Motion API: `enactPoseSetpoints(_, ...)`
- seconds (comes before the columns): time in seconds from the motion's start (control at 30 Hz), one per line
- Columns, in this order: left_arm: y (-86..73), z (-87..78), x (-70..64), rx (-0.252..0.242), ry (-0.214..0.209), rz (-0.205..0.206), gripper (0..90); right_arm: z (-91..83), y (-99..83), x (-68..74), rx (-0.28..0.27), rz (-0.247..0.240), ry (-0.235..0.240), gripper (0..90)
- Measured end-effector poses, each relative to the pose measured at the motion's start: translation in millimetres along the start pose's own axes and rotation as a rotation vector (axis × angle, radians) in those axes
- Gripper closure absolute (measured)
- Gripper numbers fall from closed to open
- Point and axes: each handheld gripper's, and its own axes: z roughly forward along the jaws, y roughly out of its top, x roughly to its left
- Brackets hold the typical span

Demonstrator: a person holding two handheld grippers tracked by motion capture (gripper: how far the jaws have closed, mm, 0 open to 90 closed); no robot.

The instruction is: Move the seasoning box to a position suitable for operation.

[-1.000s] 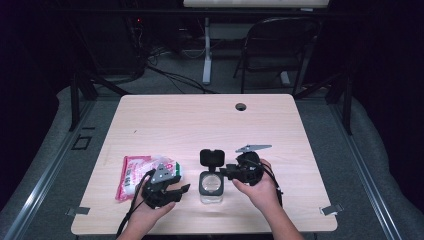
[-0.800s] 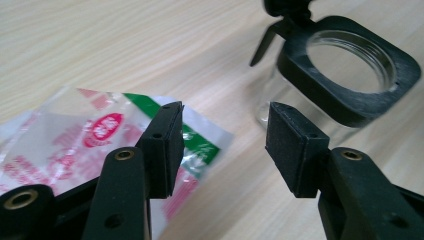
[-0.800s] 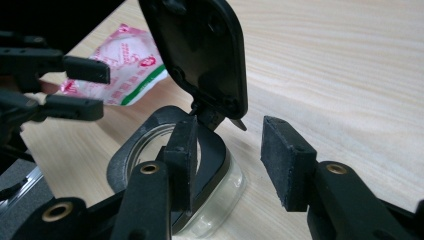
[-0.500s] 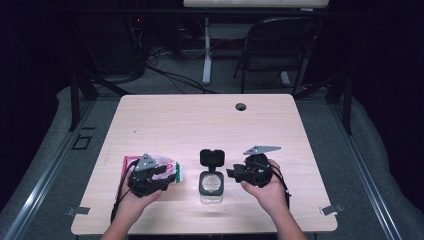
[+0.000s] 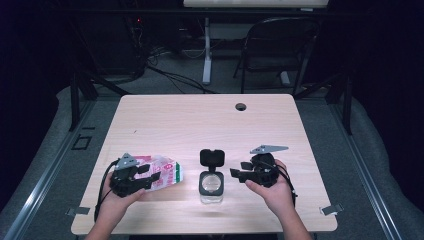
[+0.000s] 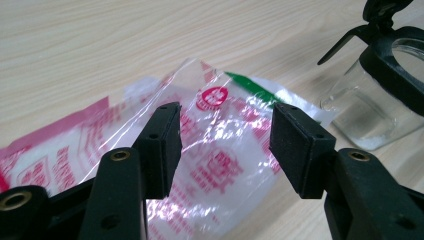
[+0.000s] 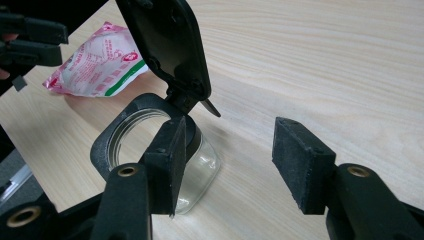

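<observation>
A crinkled clear bag with red and green print [image 5: 167, 170] lies flat at the front left of the wooden table [image 5: 200, 120]. My left gripper [image 5: 149, 174] is open at the bag's left end. In the left gripper view the bag [image 6: 220, 125] lies just beyond the left gripper [image 6: 225, 145], with nothing gripped. A clear glass jar [image 5: 211, 185] stands at front centre, its black hinged lid [image 5: 212, 157] flipped up. My right gripper [image 5: 239, 171] is open just right of the jar. In the right gripper view the jar [image 7: 145, 140] sits by the left jaw of the right gripper [image 7: 230, 160].
A round cable hole [image 5: 241, 106] is in the table near its far edge. A folding chair [image 5: 280, 50] and a desk leg [image 5: 206, 50] stand on the floor behind the table. The person's hands come in over the front edge.
My left gripper has moved left from near the jar to the bag's left end. My right gripper has drawn back a little to the right of the jar.
</observation>
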Motion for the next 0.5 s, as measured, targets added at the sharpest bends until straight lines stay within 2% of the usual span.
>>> enactPoseSetpoints(0.17, -19.0, -7.2, 3.8, -0.004, 0.002, -0.010, 42.3, 2.2, -0.2, 1.7, 0.016, 0.003, -0.011, 48.7)
enactPoseSetpoints(0.23, -25.6, -7.7, 4.1, -0.006, -0.002, -0.016, 36.9, 3.8, -0.6, 2.2, 0.021, -0.001, -0.012, 47.8)
enactPoseSetpoints(0.37, -29.6, -2.6, 1.3, -0.006, 0.017, -0.015, 28.9, 6.9, -0.9, 3.1, 0.021, 0.003, -0.022, 46.7)
enactPoseSetpoints(0.47, -31.5, 5.0, -1.6, 0.001, 0.051, 0.001, 24.5, 8.1, -0.5, 3.4, 0.027, -0.008, -0.026, 45.6)
enactPoseSetpoints(0.5, -32.4, 8.1, -2.8, 0.007, 0.056, -0.006, 22.2, 8.7, -0.9, 3.8, 0.020, -0.004, -0.027, 45.1)
